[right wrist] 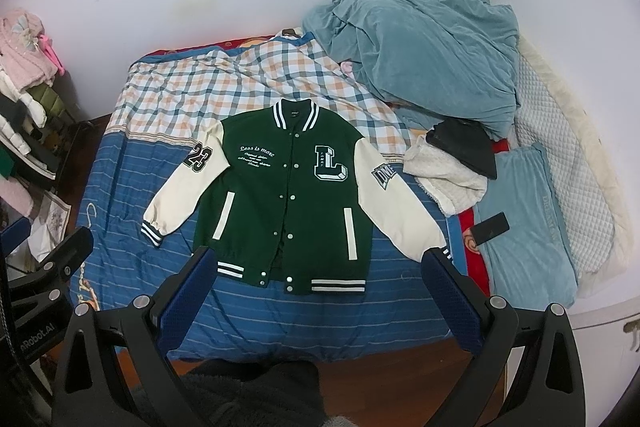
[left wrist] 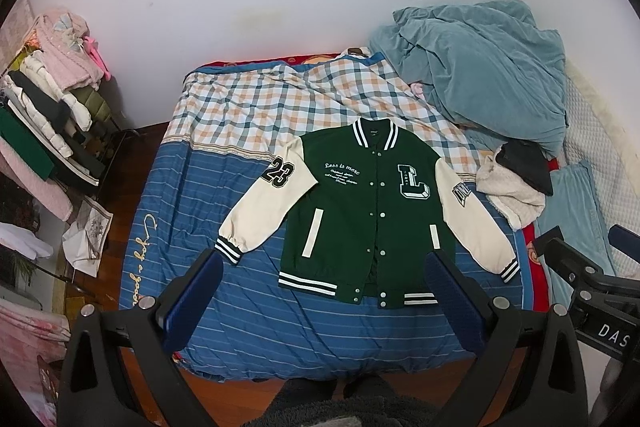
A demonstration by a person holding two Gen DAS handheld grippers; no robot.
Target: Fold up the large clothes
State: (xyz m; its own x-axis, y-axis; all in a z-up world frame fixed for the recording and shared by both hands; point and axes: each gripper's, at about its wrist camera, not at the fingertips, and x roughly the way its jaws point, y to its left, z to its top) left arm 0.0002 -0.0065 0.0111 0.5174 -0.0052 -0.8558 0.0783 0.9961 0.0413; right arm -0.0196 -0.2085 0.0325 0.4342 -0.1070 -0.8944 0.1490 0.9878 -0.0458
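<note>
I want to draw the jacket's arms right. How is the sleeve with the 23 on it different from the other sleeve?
The sleeve with the 23 wears a black-and-white number patch near the shoulder; the other sleeve has a dark boxy letter badge I cannot read. The 23 sleeve points toward the clothes rack; the other points toward the fluffy white garment and lies close beside it. Both are cream, spread flat, and end in black-and-white striped cuffs.

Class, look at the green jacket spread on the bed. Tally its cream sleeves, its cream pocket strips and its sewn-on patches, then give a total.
Cream sleeves: 2
Cream pocket strips: 2
Patches (23, L, sleeve badge): 3
Total: 7
</note>
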